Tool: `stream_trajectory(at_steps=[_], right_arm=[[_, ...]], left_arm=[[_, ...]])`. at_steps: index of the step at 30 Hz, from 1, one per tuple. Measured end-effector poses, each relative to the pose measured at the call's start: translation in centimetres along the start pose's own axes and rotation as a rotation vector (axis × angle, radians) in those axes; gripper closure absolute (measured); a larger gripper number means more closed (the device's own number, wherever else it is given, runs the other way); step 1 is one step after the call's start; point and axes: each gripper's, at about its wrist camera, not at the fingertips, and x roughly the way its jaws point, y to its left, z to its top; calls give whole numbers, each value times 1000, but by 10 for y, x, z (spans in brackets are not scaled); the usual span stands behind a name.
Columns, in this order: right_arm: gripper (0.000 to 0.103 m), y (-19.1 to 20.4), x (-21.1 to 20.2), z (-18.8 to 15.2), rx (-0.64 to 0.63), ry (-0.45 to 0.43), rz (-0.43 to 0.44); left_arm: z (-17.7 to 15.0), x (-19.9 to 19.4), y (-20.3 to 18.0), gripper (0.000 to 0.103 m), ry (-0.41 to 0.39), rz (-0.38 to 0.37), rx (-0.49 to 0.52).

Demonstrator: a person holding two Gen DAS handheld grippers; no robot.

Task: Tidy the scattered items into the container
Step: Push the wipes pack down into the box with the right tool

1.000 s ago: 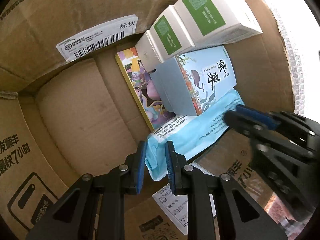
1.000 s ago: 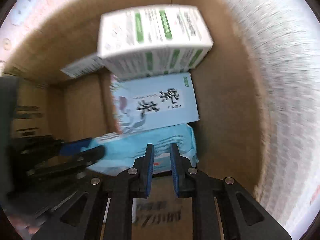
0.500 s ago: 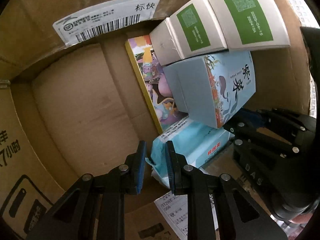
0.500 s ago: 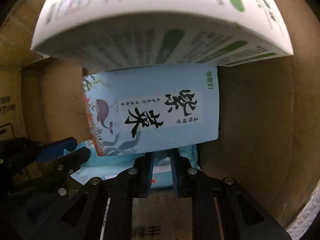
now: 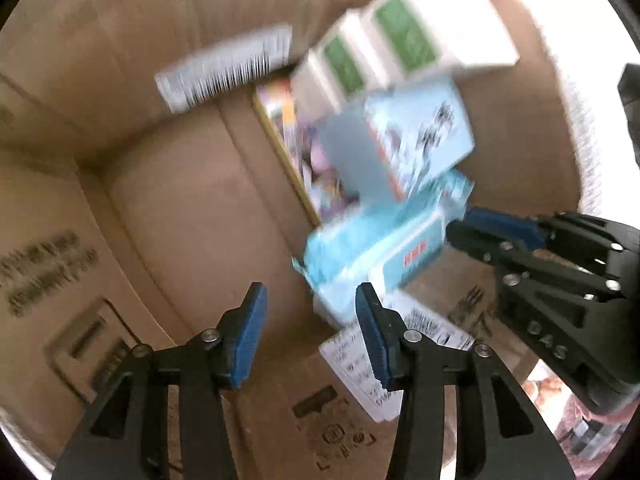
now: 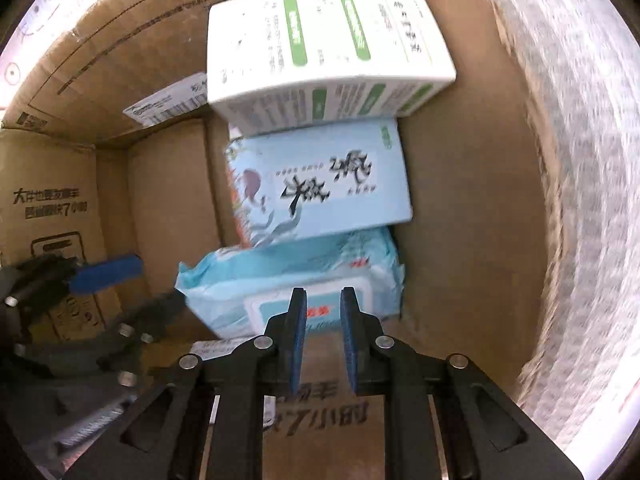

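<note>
Both grippers are inside a cardboard box. A light-blue wet-wipe pack lies on the box floor in front of a pale blue carton and white-and-green boxes. My left gripper is open and empty, just left of the pack's corner. My right gripper is nearly closed and holds nothing, its tips in front of the pack's lid; it shows at the right of the left wrist view.
A colourful flat book stands against the cartons. A shipping label is stuck on the far wall, and a white paper slip lies on the box floor. Bare cardboard floor lies to the left.
My left gripper has opened and let go of the wet-wipe pack, which now rests on the box floor. Both grippers have pulled back a little from the items.
</note>
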Motion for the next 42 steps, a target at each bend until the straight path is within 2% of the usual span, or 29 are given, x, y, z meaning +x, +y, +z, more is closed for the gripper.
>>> stream_trajectory(at_steps=[1, 3, 5, 9, 14, 16, 20, 25, 31, 42], right_arm=[[89, -2, 2, -2, 15, 7, 4], [89, -4, 7, -4, 37, 18, 3], [89, -6, 11, -5, 51, 31, 7], [89, -16, 19, -5, 98, 49, 15], [89, -33, 28, -7, 161, 85, 49], [89, -36, 31, -7, 164, 95, 57], [89, -44, 28, -6, 153, 71, 52], [89, -48, 25, -7, 139, 49, 83], [89, -51, 39, -6, 119, 81, 85], [90, -64, 36, -10, 132, 91, 71]], left_arm=[[-1, 7, 1, 55, 26, -15, -17], [-2, 18, 2, 68, 61, -19, -43], [-2, 28, 3, 68, 87, -15, -67], [2, 39, 5, 68, 125, -69, -126], [10, 42, 5, 69, 122, -119, -162], [12, 44, 4, 72, 119, -126, -168], [15, 49, 6, 78, 118, -153, -207], [17, 53, 13, 78, 134, -234, -252], [15, 47, 3, 78, 121, -224, -230], [16, 38, -12, 78, 118, -212, -220]])
